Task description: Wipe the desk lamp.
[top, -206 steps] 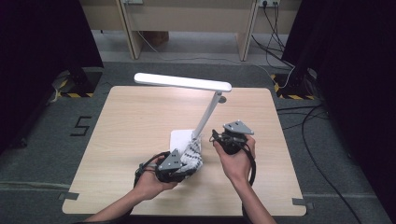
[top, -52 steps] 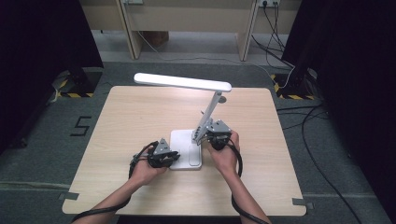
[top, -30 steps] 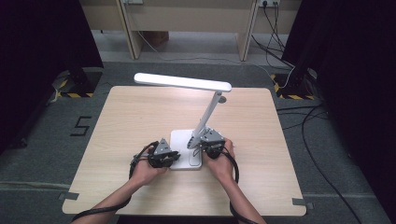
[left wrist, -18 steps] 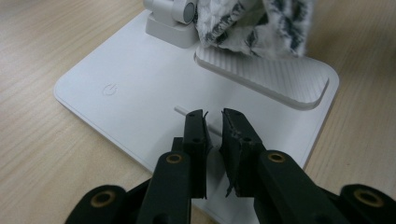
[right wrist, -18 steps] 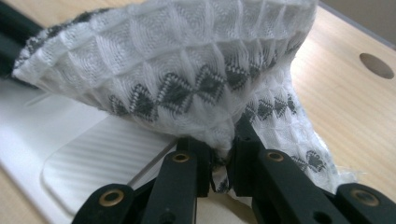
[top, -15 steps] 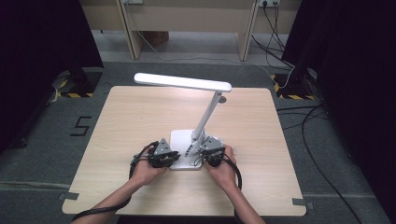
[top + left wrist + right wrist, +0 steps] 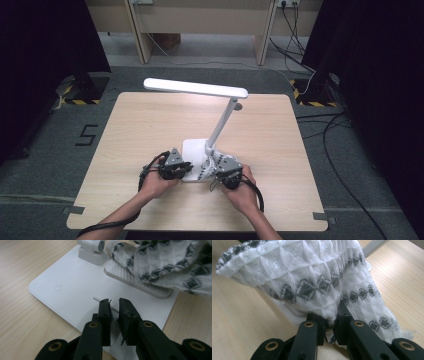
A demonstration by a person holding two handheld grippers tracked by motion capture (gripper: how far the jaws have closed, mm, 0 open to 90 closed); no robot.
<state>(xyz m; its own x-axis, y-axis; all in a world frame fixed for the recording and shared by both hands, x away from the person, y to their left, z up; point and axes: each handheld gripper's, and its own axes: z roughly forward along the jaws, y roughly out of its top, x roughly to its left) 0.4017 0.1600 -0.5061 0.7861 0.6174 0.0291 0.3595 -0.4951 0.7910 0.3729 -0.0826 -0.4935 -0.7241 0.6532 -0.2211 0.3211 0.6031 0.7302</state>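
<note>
The right hand-held gripper (image 7: pixel 331 326) pinches a white, black-diamond-patterned woven cloth (image 7: pixel 312 282), wiping the white lamp base (image 7: pixel 75 297) on the desk (image 7: pixel 125 130); the left hand-held gripper (image 7: pixel 114 305), near-closed and empty, steadies the base. Next: sweep across.

The lit lamp head (image 7: pixel 195 88) glares white above an evenly bright surface (image 7: pixel 140 130); dark curtains fall to black at 9 and 3 o'clock. Both gripper views blur close-up, with soft shadows.
</note>
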